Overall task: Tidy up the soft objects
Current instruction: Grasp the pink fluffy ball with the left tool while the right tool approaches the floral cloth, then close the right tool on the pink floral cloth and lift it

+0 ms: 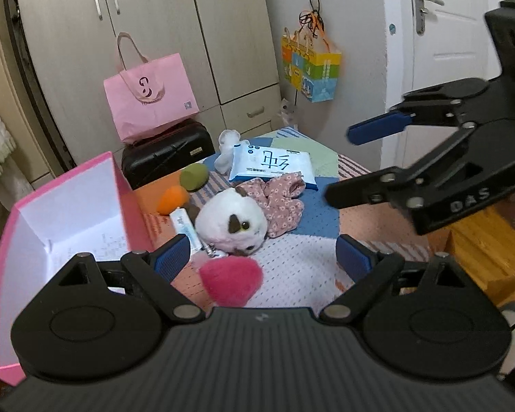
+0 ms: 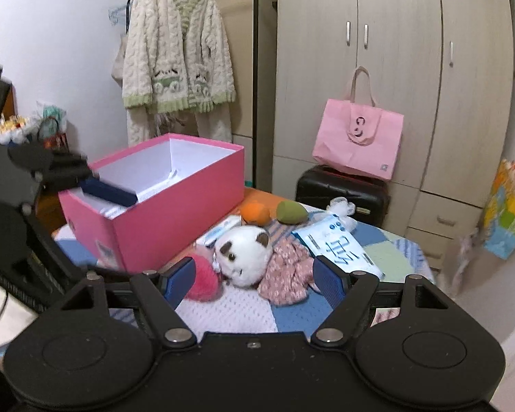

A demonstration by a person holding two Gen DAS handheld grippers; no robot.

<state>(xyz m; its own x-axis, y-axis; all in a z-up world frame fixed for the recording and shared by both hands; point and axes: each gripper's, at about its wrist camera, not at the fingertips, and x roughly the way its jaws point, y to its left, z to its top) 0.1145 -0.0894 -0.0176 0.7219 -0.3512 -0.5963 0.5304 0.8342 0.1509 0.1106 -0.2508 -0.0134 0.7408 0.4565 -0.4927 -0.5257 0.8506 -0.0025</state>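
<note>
Both grippers hang over a patchwork cloth (image 1: 292, 267) that covers the bench, with the soft things heaped in its middle. The left gripper (image 1: 262, 255) has its jaws spread wide and empty, a pink pompom (image 1: 231, 281) lying on the cloth between and just ahead of its blue pads (image 1: 173, 257). The right gripper (image 2: 252, 279) also has its jaws spread with nothing pinched; in the left wrist view it comes in from the right edge (image 1: 340, 164), above the cloth. Just beyond the pompom lies a white plush cat (image 1: 231, 223) with brown patches, its face toward the cameras. A floral cloth (image 1: 281, 202) touches the cat on the right and reaches back to a pack of wipes (image 1: 274, 166), blue and white, which lies flat. Behind the wipes a knotted clear plastic bag (image 1: 226, 151) stands up. To the left of the cat lie an orange sponge (image 1: 173, 199) and a green sponge (image 1: 194, 176), near each other, and a white tube (image 1: 187, 230) runs from the orange one toward the pompom. A small metal piece at the tube's near end is too small to tell. An open pink box (image 2: 175, 213) with a white inside stands at the left of the heap, close to the tube. Past the bench a black suitcase (image 1: 168, 152) carries a pink bag (image 1: 151, 92) that leans on a wardrobe (image 1: 154, 17).
</note>
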